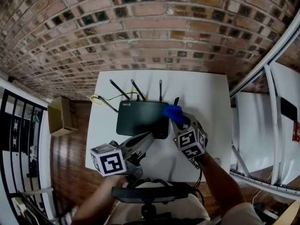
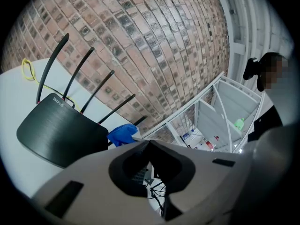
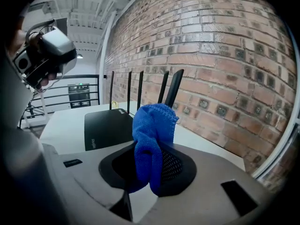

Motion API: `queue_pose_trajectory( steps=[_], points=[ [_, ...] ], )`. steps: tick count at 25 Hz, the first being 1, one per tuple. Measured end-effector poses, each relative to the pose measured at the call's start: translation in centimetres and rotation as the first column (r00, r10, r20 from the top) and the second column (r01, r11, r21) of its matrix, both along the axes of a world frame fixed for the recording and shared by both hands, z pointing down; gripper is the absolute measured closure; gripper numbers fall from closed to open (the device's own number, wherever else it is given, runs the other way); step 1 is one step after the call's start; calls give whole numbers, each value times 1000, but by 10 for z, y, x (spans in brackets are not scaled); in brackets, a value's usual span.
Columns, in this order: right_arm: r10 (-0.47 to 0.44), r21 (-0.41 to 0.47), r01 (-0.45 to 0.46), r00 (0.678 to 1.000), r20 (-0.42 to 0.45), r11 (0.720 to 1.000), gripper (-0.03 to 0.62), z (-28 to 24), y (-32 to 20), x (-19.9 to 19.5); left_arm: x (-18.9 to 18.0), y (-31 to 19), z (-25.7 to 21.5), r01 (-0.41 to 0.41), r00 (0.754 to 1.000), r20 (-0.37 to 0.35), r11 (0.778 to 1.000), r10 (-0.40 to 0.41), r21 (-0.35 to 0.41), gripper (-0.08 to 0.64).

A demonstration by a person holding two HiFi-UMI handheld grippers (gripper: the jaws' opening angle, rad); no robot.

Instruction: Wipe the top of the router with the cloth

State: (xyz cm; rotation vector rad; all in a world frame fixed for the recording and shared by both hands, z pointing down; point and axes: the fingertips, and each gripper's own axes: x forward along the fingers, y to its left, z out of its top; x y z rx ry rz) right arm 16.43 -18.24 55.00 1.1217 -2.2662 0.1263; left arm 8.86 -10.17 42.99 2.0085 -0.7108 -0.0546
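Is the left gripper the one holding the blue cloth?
No, the left gripper is shut with nothing in it, while the blue cloth is pinched in the right gripper.

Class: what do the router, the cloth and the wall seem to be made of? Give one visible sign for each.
The router looks like matt black plastic: smooth moulded shell, printed logo. The cloth is likely blue microfibre or knit: nubbly weave, limp folds. The wall is rough red-brown brick with mortar joints.

router (image 1: 142, 120) 1 | antennas (image 3: 140, 90) 5 | cloth (image 1: 172, 111) 1 | grippers (image 1: 151, 136) (image 1: 178, 119) 2 | box (image 1: 61, 116) 1 | table (image 1: 206, 90) 1
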Motion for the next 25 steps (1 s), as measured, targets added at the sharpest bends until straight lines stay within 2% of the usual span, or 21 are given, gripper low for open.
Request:
queue_pose_trajectory(
  steps=[10,16,25],
  points=[
    [20,-95,-22,1000,-16,995,480,37,4,4,-3,2,0,22,1000,3,1000,-22,-6,543],
    [44,-171,-49,998,-33,984,480,65,10,10,-9,7,0,46,999,20,999,-46,-5,543],
    [105,-243,-104,994,-9,964,480,83,13,10,-25,21,-1,92,995,40,996,-91,-5,543]
  ],
)
